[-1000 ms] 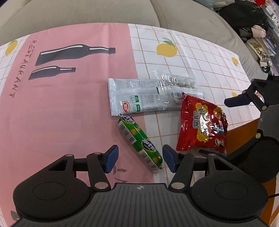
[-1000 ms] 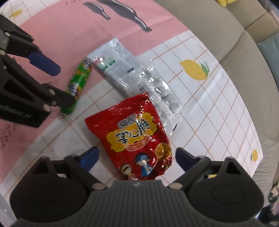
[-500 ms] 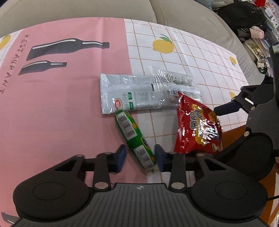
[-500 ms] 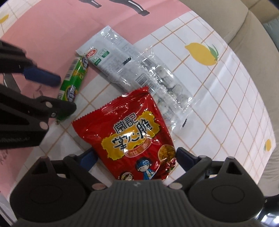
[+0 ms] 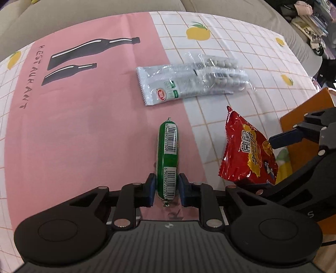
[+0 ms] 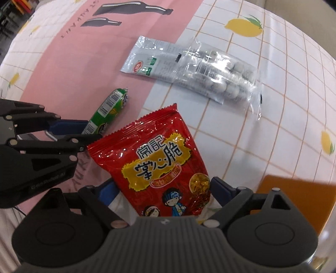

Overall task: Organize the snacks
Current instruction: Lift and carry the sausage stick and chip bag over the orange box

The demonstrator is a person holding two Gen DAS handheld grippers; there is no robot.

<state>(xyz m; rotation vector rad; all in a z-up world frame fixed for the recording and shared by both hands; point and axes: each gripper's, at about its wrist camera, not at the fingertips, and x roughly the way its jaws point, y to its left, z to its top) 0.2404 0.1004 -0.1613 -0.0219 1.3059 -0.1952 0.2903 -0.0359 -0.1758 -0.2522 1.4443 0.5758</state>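
Observation:
A green sausage stick [image 5: 168, 147] points away from me on the pink part of the tablecloth. My left gripper [image 5: 167, 189] is shut on its near end, both blue pads against its sides. In the right wrist view the same sausage [image 6: 109, 105] sticks out of the left gripper [image 6: 88, 130]. A red snack bag [image 6: 159, 157] sits between the fingers of my right gripper [image 6: 163, 189], which press on its two edges. From the left wrist view the red bag [image 5: 247, 151] stands tilted up off the cloth, beside a right finger [image 5: 283, 137].
A clear and silver packet of round sweets [image 5: 189, 86] lies flat further back on the checked cloth [image 5: 231, 52]. An orange box or board [image 5: 304, 113] is at the right edge. Grey sofa cushions [image 5: 84, 12] border the far side.
The left jaws have closed onto the green sausage, which has turned from slanted to pointing straight away. The right gripper has rolled, and the red bag now stands tilted between its fingers.

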